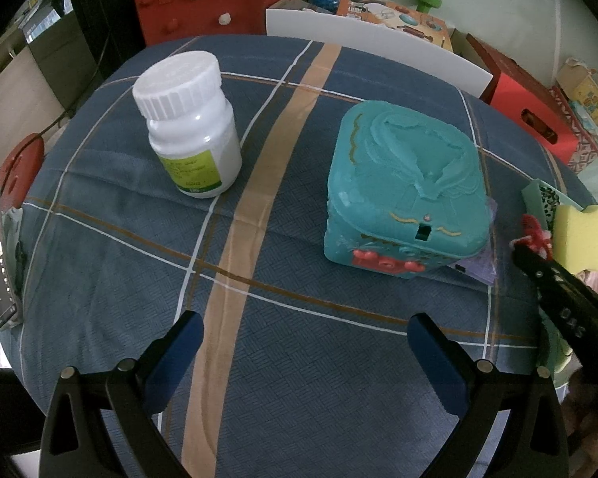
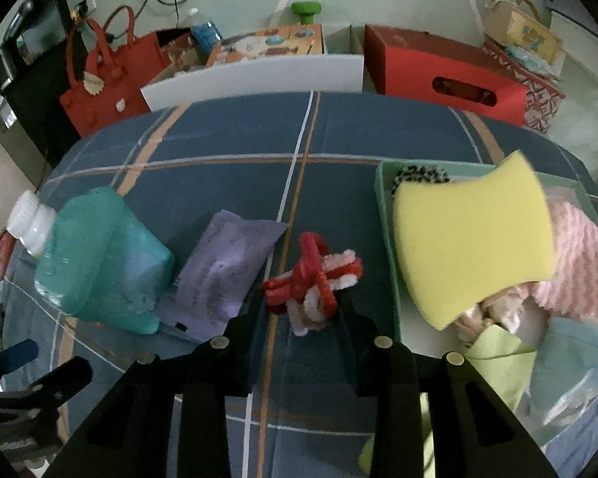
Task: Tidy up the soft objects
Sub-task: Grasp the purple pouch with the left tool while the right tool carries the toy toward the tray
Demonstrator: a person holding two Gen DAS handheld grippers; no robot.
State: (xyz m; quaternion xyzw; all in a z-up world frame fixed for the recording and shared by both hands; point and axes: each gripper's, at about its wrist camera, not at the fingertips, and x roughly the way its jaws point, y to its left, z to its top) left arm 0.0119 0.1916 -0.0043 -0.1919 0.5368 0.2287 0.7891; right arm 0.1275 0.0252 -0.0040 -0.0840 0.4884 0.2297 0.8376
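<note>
My right gripper [image 2: 301, 302] is shut on a red, white and pink pipe-cleaner bundle [image 2: 315, 279], left of a pale green tray [image 2: 382, 199]. In the tray lie a yellow sponge [image 2: 470, 247], a pink striped cloth [image 2: 578, 259], a black-and-white fuzzy piece [image 2: 418, 175] and light green and blue cloths. The left wrist view shows that gripper [image 1: 558, 290] with the bundle [image 1: 534, 235] at the table's right edge, beside the sponge [image 1: 578, 235]. My left gripper [image 1: 305, 342] hangs open over the blue plaid tablecloth with nothing between its fingers.
A teal lidded box [image 1: 406, 191] stands right of centre, on the edge of a purple packet [image 2: 223, 271]. A white pill bottle [image 1: 191, 127] stands at the far left. Behind the table are a white board, a red bag [image 2: 103, 79] and red boxes.
</note>
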